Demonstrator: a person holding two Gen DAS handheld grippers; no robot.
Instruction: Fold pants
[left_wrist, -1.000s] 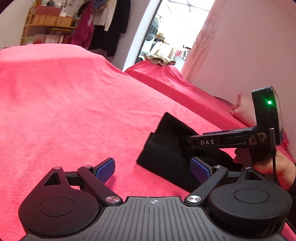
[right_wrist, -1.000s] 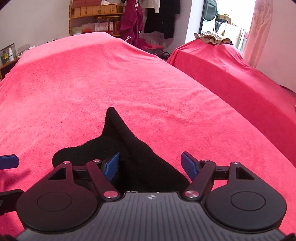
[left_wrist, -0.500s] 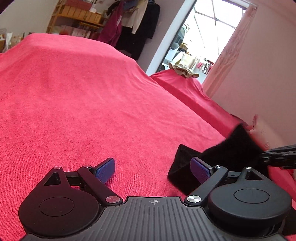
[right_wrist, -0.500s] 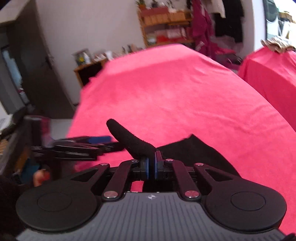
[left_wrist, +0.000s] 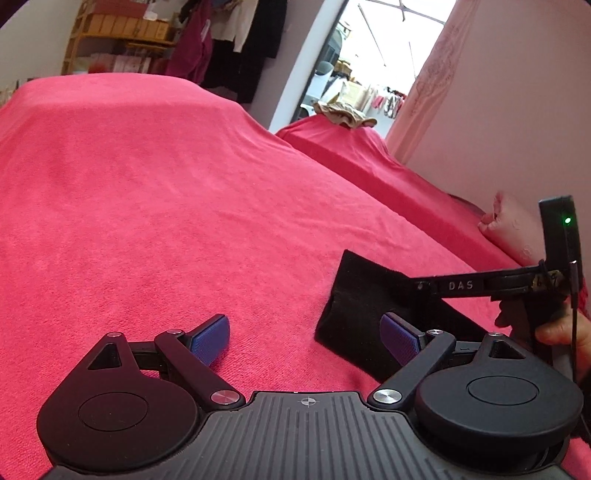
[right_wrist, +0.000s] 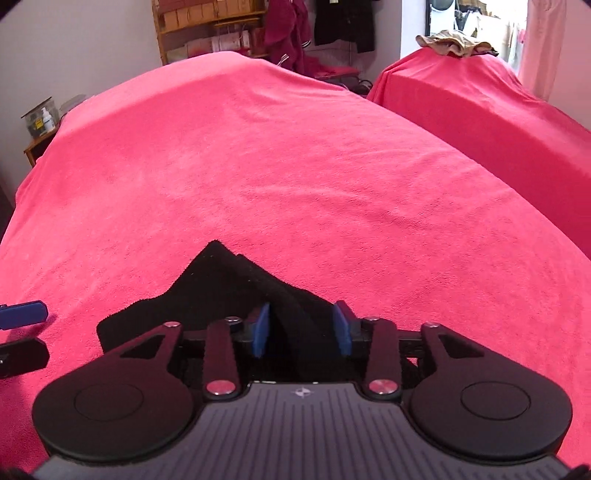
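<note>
Right gripper (right_wrist: 301, 328): its blue pads (right_wrist: 261, 328) stand partly apart and are opening, with a raised ridge of the black pants (right_wrist: 221, 291) lying in the gap but not pinched by either pad. Left gripper (left_wrist: 306, 334): jaws spread wide and empty, one blue pad (left_wrist: 210, 338) over bare cloth, the other at the near edge of the garment. The pants lie as a small, compact black bundle on the red terry cover (left_wrist: 166, 206) of the table, close to its near side, flat apart from the central ridge and one pointed corner aimed away from the person. The step in hand appears to be the release after a fold has been laid down. The next move probably calls for drawing the right gripper clear without dragging the top layer, then either pressing the ridge flat or taking a fresh edge for a further fold; the left gripper is well placed to steady the near edge.
</note>
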